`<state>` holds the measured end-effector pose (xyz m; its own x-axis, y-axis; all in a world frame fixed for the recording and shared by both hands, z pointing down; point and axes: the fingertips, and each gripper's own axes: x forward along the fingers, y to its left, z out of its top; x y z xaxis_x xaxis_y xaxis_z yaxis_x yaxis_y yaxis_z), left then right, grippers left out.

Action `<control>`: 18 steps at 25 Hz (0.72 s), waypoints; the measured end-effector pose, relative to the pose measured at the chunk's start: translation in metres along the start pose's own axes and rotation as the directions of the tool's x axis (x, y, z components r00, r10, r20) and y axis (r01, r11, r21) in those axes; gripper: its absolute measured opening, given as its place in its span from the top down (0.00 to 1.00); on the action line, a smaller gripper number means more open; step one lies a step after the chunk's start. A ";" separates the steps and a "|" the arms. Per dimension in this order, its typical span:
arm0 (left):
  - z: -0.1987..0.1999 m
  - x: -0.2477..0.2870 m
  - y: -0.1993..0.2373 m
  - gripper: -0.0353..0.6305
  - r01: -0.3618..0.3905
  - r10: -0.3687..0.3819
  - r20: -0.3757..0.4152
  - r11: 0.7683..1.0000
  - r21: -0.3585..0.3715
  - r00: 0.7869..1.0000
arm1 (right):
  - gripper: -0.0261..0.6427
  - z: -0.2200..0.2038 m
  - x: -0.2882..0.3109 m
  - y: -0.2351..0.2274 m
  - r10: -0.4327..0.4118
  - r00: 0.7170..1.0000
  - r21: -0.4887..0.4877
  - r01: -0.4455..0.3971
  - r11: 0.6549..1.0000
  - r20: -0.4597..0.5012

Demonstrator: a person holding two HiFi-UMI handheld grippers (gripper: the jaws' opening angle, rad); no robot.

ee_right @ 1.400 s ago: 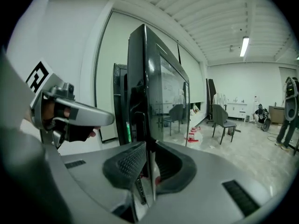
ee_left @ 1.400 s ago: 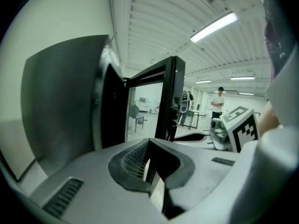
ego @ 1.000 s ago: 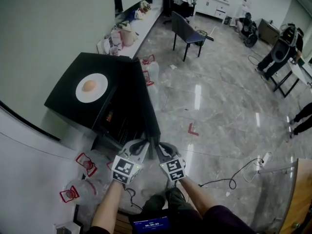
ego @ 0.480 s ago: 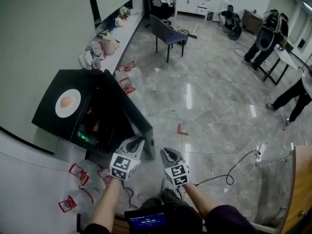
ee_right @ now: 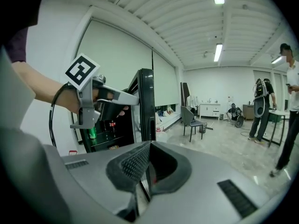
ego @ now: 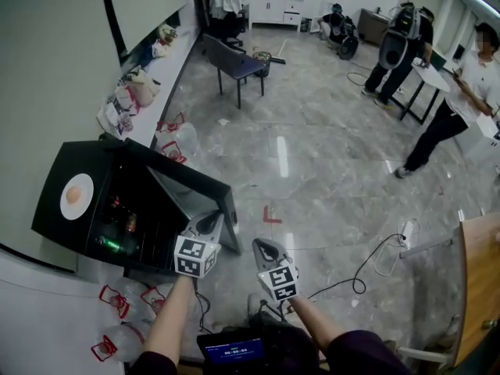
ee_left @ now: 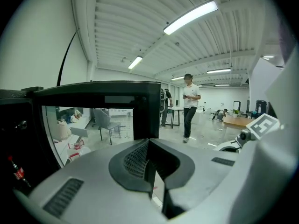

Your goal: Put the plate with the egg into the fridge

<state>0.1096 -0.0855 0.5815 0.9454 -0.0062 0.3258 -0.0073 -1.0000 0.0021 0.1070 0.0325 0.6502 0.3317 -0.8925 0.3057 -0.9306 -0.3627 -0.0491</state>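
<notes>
A white plate with an egg (ego: 76,196) rests on top of the black mini fridge (ego: 55,186) at the left of the head view. The fridge's glass door (ego: 195,198) stands swung wide open, and drink cans show on the shelves inside (ego: 117,225). My left gripper (ego: 209,220) is shut with its tip at the door's free edge; nothing shows between its jaws (ee_left: 150,171). My right gripper (ego: 259,246) is shut and empty, off to the right of the door and clear of it. In the right gripper view the left gripper (ee_right: 122,97) meets the door's edge (ee_right: 146,106).
Water jugs with red handles (ego: 117,299) lie on the floor by the fridge's near side. A chair (ego: 230,61) stands further off, and a cable (ego: 367,260) trails across the floor at the right. People (ego: 453,92) stand far right, beside a wooden table (ego: 476,280).
The fridge door has swung from nearly closed to wide open, with my left gripper following its edge. My right gripper has come away from the door and to the right.
</notes>
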 end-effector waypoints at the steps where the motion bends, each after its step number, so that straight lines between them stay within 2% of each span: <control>1: 0.003 0.009 0.000 0.93 0.000 0.000 -0.002 1.000 0.001 1.000 | 0.95 0.004 0.000 -0.007 -0.004 1.000 -0.002 0.004 1.000 0.008; 10: 0.016 0.069 -0.003 0.93 0.027 -0.027 -0.044 1.000 0.013 0.999 | 0.95 0.041 0.008 -0.050 -0.003 0.997 -0.043 0.007 0.999 0.074; 18: 0.033 0.054 0.001 0.93 -0.002 0.002 -0.018 1.000 0.028 1.000 | 0.95 0.073 0.017 -0.048 0.052 0.991 -0.106 -0.039 0.994 0.121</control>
<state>0.1717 -0.0865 0.5678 0.9395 -0.0084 0.3425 0.0001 -0.9997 -0.0248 0.1691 0.0147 0.5881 0.2989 -0.9362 0.1851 -0.9541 -0.2968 0.0398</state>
